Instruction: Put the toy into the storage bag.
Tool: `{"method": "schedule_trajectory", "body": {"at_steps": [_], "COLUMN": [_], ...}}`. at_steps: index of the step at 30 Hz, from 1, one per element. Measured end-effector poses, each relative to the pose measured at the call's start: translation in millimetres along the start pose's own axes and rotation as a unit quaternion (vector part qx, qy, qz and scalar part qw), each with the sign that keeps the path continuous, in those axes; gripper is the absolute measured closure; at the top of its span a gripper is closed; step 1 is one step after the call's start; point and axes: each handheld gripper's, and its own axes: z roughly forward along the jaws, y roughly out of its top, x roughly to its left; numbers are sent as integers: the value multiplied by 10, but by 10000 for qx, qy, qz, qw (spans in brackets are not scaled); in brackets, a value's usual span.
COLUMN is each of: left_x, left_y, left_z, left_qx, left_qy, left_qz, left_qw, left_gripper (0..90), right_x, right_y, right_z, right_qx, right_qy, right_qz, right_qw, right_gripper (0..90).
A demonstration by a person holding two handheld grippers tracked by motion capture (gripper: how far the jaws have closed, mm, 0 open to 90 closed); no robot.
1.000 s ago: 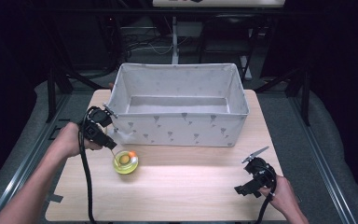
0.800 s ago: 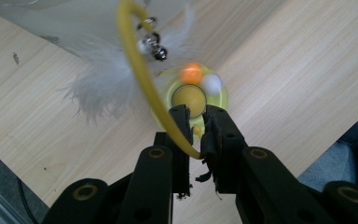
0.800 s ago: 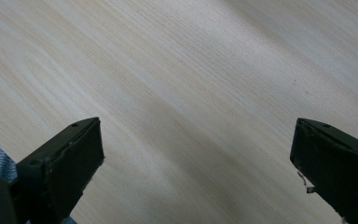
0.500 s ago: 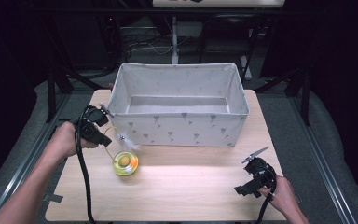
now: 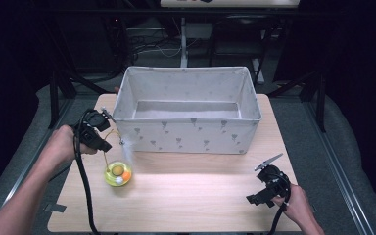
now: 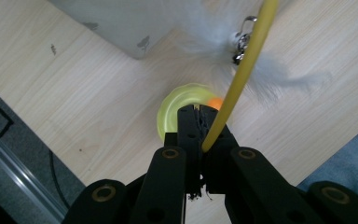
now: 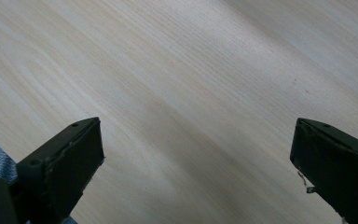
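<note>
Yellow wand (image 6: pixel 242 74), thin and a little bent, is running up from between the jaws of the left tool (image 6: pixel 200 122), which are pressing closed on its lower end. In the left gripper view the wand is crossing the picture toward the upper right, and a small metal clip (image 6: pixel 240 42) is sitting at its far part, with white feathers (image 6: pixel 265 74) spreading out from the clip over the wood. Below the jaws a round yellow-green dish (image 6: pixel 172 114) is lying on the surface, with an orange ball (image 6: pixel 214 102) showing at its edge.

In the high view the left tool (image 5: pixel 94 131) is being held by the person's left hand (image 5: pixel 61 144) near the front left corner of the grey fabric box (image 5: pixel 186 134). The wand (image 5: pixel 108 147) is hanging down toward the dish (image 5: pixel 117 174), and the feathers (image 5: pixel 127 149) are blurring just beside the box wall. The dish is resting on the wooden surface (image 5: pixel 191 196), near the box but apart from it.

The right tool (image 5: pixel 269 183) is staying low over the front right part of the surface, well apart from the dish. Its jaws are standing wide apart with nothing between them, and in the right gripper view bare wood (image 7: pixel 191 93) is lying under them.
</note>
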Motion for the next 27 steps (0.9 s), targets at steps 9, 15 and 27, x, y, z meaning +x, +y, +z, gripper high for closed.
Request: {"method": "schedule_trajectory", "body": {"at_steps": [9, 15, 27], "left_x": [183, 244, 411], "left_y": [-74, -66, -51], "left_z": [-129, -192, -280], "left_qx": [-53, -16, 158], "left_qy": [24, 111, 271], "left_qz": [-177, -237, -368], "left_qw": [9998, 9997, 9988], "left_gripper": [880, 881, 881], "right_x": [1, 10, 6], "right_y": [4, -1, 2], "right_z": [0, 1, -4], "right_qx": [57, -81, -23], "right_qy": [-38, -7, -18], "right_qz": [-38, 16, -27], "right_qw": [10000, 10000, 10000], "right_gripper": [22, 22, 23]}}
